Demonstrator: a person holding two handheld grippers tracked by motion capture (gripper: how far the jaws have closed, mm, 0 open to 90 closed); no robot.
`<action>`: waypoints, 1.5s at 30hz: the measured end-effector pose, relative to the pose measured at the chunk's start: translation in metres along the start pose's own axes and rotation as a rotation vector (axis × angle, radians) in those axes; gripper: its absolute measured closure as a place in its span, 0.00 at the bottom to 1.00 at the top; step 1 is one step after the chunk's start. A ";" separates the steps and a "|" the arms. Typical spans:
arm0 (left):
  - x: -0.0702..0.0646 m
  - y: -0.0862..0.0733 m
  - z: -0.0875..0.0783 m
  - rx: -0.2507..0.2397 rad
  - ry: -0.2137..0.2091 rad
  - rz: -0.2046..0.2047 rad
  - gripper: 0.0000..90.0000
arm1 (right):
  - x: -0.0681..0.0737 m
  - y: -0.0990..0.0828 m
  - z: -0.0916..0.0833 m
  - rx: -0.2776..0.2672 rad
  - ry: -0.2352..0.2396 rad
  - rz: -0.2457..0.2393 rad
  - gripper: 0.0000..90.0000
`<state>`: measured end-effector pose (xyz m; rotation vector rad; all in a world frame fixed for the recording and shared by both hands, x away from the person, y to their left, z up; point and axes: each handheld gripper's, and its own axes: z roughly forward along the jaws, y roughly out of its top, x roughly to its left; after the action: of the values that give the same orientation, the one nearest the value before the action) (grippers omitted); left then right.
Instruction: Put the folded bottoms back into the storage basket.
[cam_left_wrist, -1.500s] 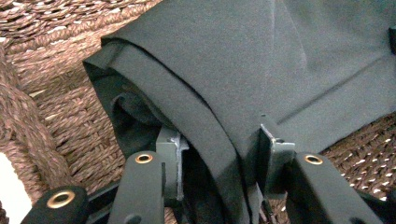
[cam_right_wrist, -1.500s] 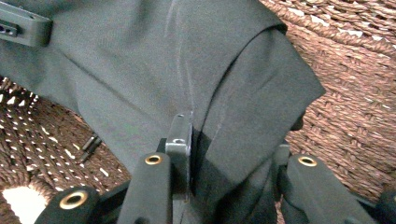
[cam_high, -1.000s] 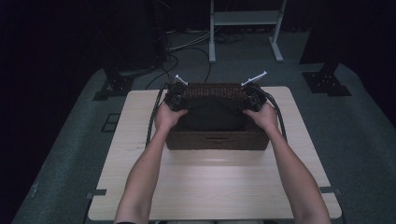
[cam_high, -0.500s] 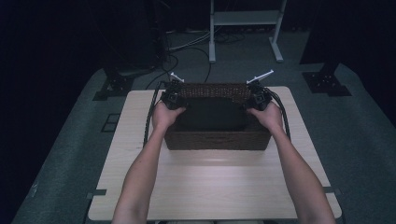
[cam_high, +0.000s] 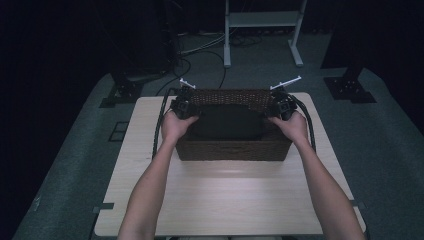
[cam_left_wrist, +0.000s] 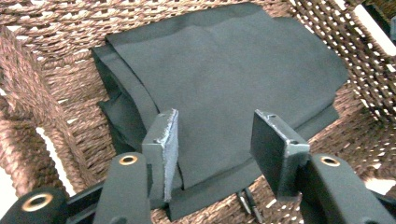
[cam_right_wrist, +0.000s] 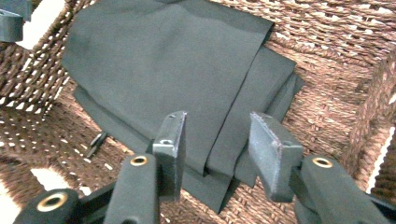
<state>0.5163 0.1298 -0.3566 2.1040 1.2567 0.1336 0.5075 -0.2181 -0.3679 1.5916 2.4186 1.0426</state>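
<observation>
Lying folded in wicker basket (cam_high: 232, 149) at table's 12 o'clock: dark cloth (cam_left_wrist: 224, 88) | left gripper (cam_left_wrist: 215, 135), right gripper (cam_right_wrist: 215, 135): just opening, jaws apart above cloth, nothing pinched | cloth's lower folds hidden.

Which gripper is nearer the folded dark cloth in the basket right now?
Neither clearly; about equal. The left gripper hangs open just above the folded dark cloth at its left end, the right gripper likewise above its right end; both jaws have just been opening, nothing pinched, inside the basket.
</observation>
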 end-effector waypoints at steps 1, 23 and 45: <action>-0.001 -0.001 -0.001 -0.004 -0.004 0.004 0.55 | 0.001 -0.001 -0.002 -0.005 0.006 -0.003 0.61; -0.023 -0.022 -0.031 -0.101 -0.044 0.051 0.49 | 0.014 -0.024 -0.035 -0.088 0.069 -0.052 0.54; -0.047 -0.038 -0.057 -0.140 -0.063 0.135 0.46 | 0.032 -0.049 -0.064 -0.115 0.094 -0.124 0.51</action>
<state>0.4400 0.1314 -0.3245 2.0547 1.0385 0.2072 0.4283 -0.2343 -0.3368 1.3683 2.4298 1.2353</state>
